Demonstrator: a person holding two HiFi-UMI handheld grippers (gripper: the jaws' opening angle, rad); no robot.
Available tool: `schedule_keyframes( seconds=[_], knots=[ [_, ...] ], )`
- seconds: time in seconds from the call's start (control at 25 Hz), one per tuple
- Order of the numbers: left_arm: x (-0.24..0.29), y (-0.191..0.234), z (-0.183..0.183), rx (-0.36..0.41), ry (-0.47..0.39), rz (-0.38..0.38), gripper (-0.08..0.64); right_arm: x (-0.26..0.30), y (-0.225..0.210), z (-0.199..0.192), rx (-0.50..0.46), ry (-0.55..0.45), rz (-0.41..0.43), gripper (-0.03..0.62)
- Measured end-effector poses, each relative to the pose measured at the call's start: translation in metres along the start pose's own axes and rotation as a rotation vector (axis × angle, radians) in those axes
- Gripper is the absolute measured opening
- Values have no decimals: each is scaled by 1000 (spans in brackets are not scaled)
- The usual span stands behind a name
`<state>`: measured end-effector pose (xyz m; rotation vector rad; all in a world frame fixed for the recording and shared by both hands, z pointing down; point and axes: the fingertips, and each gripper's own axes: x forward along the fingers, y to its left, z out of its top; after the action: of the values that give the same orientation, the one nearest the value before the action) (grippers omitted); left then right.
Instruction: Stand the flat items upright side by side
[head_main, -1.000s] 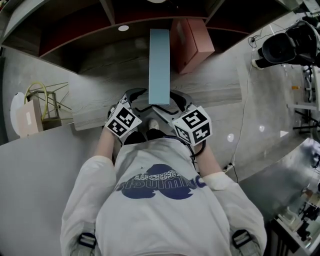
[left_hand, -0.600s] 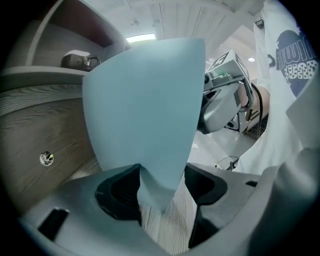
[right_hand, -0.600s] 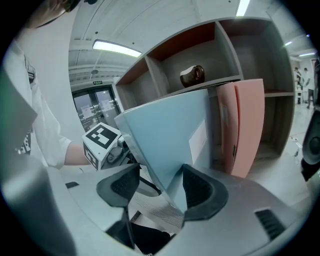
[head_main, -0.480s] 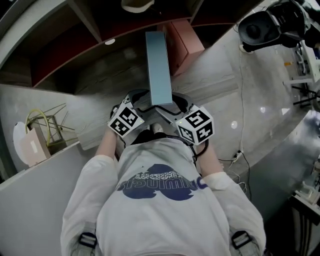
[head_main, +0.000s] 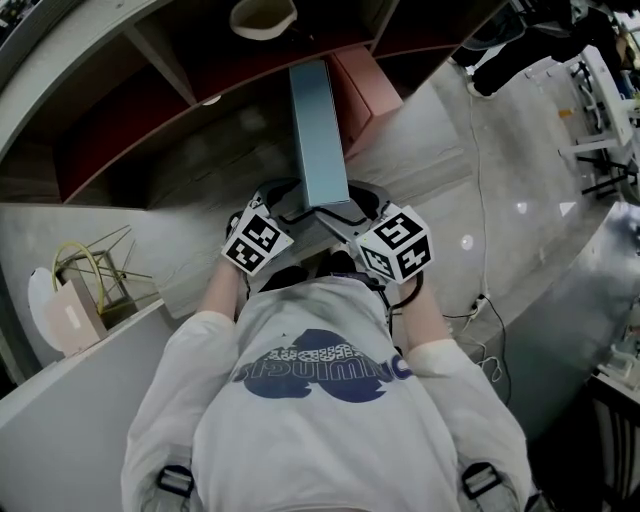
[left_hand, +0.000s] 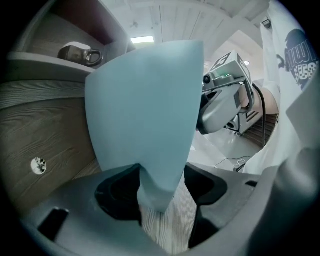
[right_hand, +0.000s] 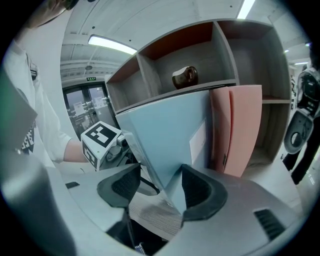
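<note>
1. At the wooden shelf (head_main: 225, 160), one blue flat box (head_main: 318, 130) is upright, its right face just beside one pink flat box (head_main: 368, 85). Bare board lies open on its left.
2. Two grippers, the left gripper (left_hand: 162, 186) and the right gripper (right_hand: 160, 189), pinch the blue flat box's near end. The right gripper's jaws have just been closing.

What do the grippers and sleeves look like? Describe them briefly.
The left gripper and right gripper have grey bodies with black-padded jaws. Each carries a white cube with black square markers. A black cable loops by the right one. The person wears white short sleeves.
</note>
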<state>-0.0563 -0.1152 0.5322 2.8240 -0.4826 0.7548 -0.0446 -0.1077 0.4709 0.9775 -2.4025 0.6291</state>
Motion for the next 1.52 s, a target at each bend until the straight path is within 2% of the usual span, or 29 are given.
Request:
schedule_keyframes(
  seconds=[0.24, 0.56, 0.76, 1.52],
  knots=[
    [13, 11, 9, -58, -14, 42, 287, 1, -18, 6, -49, 25, 32, 249],
    [32, 21, 18, -159, -10, 144, 287, -3, -44, 13, -105, 65, 148, 245],
    [40, 29, 24, -188, -6, 189, 287, -2, -58, 19, -128, 67, 205, 241],
    [56, 44, 33, -250, -6, 199, 287, -11, -82, 18, -176, 99, 309, 202]
  ],
)
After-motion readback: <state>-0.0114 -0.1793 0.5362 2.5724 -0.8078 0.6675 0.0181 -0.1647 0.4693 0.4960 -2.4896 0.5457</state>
